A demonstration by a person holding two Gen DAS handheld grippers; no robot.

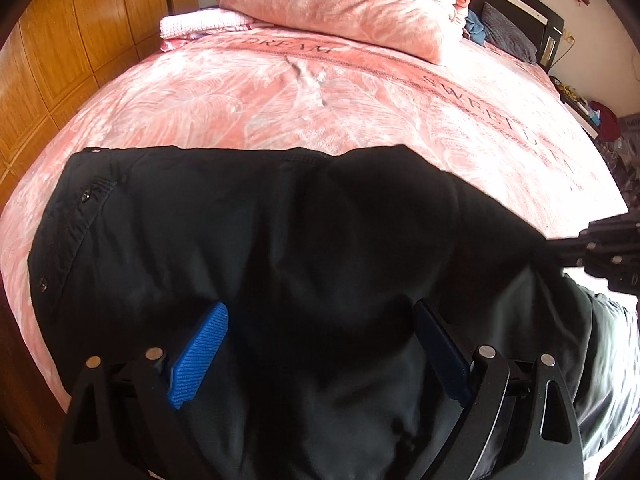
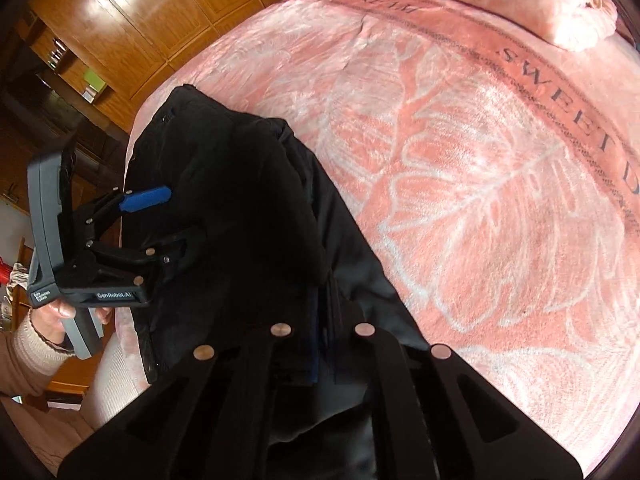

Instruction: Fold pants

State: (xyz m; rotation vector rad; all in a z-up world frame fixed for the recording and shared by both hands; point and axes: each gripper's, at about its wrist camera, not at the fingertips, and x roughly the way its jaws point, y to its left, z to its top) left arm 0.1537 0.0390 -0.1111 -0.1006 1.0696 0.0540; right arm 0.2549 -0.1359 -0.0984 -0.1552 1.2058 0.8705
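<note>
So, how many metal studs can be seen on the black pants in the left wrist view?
3. On the black pants, left side: far-corner stud, second stud just nearer, third stud by the left edge. Folds may hide more.

A bed (image 1: 240, 100) is carrying everything here, and a pink plush blanket (image 2: 480, 180) with pale leaf patterns and dark lettering is covering its whole top. Black pants (image 1: 280, 220) are lying directly on the blanket at the near edge, their riveted waist end pointing toward the wooden wardrobe side. At the far end a folded pink quilt (image 1: 340, 4) is resting on the blanket, and a white knitted cloth (image 1: 196, 24) is sitting just beside it. Near the headboard a dark grey cushion (image 1: 508, 32) is lying, with what may be a blue garment (image 1: 476, 26) next to it.
</note>
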